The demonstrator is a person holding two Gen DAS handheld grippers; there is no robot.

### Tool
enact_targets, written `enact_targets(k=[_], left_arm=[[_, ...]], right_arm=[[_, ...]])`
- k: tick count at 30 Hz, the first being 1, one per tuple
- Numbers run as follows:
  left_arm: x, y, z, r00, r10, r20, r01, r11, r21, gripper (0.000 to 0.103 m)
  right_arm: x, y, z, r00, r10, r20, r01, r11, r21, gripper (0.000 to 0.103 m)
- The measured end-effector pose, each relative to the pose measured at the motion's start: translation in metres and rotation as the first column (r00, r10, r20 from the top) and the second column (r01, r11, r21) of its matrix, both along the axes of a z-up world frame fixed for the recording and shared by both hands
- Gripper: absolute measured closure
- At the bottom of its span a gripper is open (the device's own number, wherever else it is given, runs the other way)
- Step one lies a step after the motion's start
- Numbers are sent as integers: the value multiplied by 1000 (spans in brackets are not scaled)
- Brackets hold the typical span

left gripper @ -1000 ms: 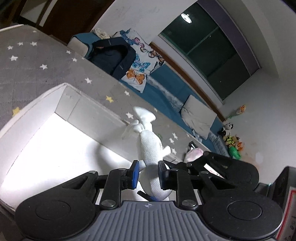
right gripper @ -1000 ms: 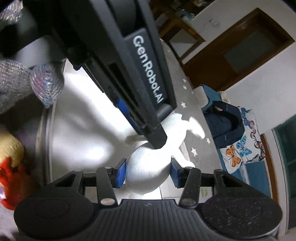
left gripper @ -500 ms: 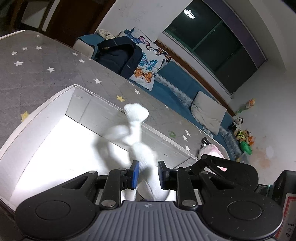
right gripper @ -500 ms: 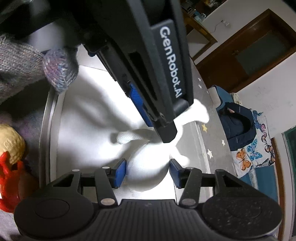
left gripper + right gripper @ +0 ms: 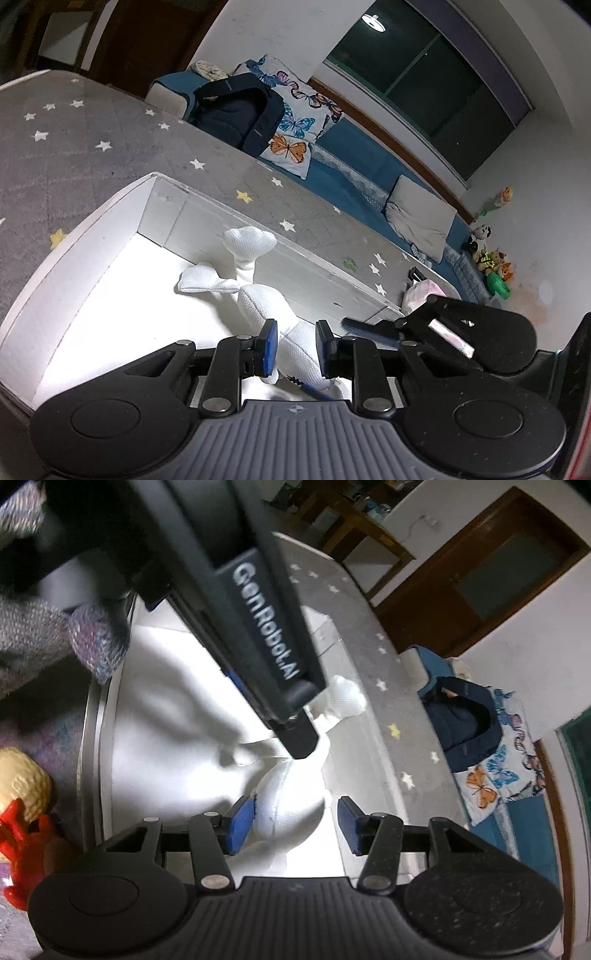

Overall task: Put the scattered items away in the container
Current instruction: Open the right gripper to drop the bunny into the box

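A white plush toy (image 5: pixel 258 302) lies in the white box (image 5: pixel 77 236), its tail up against the far wall. My left gripper (image 5: pixel 295 350) is shut on the toy's body, pads pressing both sides. In the right wrist view the same toy (image 5: pixel 291 805) sits between the blue pads of my right gripper (image 5: pixel 295 825). Those jaws are opening: a gap shows at the right pad. The left tool's black housing (image 5: pixel 258 620) crosses above the toy and hides its middle.
The box rim (image 5: pixel 94 738) stands on a grey star-patterned blanket (image 5: pixel 92 147). A yellow and red toy (image 5: pixel 22 812) lies outside the box at left. A grey knit-gloved hand (image 5: pixel 40 638) holds the left tool. A pink item (image 5: pixel 421 291) lies beyond the box.
The plush toy has come down from hanging upright to lying on the box floor, tail against the wall. My right jaws have spread wider around it. The left grip stays.
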State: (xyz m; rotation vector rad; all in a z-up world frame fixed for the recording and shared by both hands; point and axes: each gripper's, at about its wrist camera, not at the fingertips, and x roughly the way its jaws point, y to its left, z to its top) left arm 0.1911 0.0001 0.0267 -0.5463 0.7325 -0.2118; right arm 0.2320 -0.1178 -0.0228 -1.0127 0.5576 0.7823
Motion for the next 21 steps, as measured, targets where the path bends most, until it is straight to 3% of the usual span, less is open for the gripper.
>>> enact_targets(k=[8, 11, 17, 21], left_arm=[[-24, -5, 19, 998, -27, 54, 25, 999, 44, 79], [-35, -8, 24, 997, -43, 67, 39, 997, 64, 79], [-61, -17, 31, 992, -83, 93, 74, 993, 97, 79], [-79, -22, 33, 988, -113, 108, 99, 987, 127, 78]], right_arm=[[-26, -19, 28, 991, -136, -15, 136, 979, 148, 43], [-51, -30, 41, 980, -199, -9, 197, 959, 202, 36], [-83, -58, 60, 945, -322, -53, 320, 883, 344, 30], [-106, -81, 66, 923, -377, -82, 374, 824, 426, 20]])
